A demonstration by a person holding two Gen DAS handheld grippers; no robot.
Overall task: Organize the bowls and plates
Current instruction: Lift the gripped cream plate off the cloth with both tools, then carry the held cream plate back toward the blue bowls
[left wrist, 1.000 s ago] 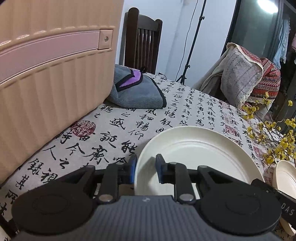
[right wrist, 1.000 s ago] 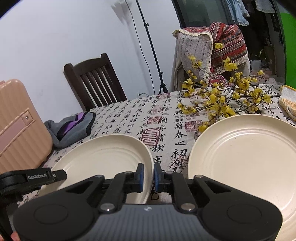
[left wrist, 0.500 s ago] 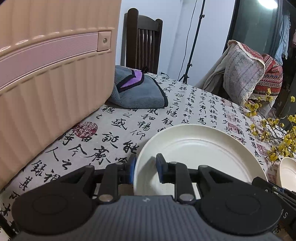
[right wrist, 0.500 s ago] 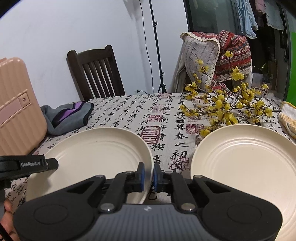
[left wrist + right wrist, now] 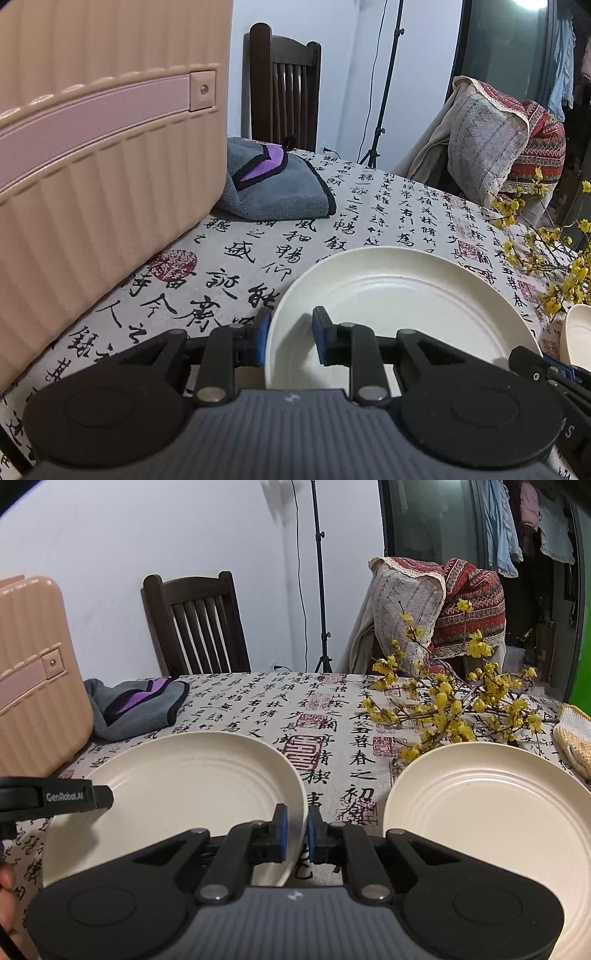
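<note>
A cream plate [image 5: 399,295] sits low over the calligraphy tablecloth [image 5: 369,206], and both grippers hold it. My left gripper [image 5: 291,332] is shut on its left rim, one blue pad outside and one inside. In the right wrist view my right gripper [image 5: 295,827] is shut on the right rim of that same plate [image 5: 184,775], with the left gripper's arm [image 5: 55,797] over the opposite rim. A second cream plate [image 5: 491,819] lies on the cloth just to the right, apart from the first; only its edge [image 5: 580,339] shows in the left wrist view.
A pink ribbed suitcase [image 5: 92,166] stands close on the left. A grey and purple cloth [image 5: 280,188] lies behind the plate. Yellow flowering branches [image 5: 450,701] spread behind the second plate, with a knitted glove [image 5: 576,738] at far right. A dark wooden chair [image 5: 199,624] stands past the table.
Both grippers have kept their hold on the plate and risen a little with it. The right wrist view has rolled level, and the suitcase has slid left in it.
</note>
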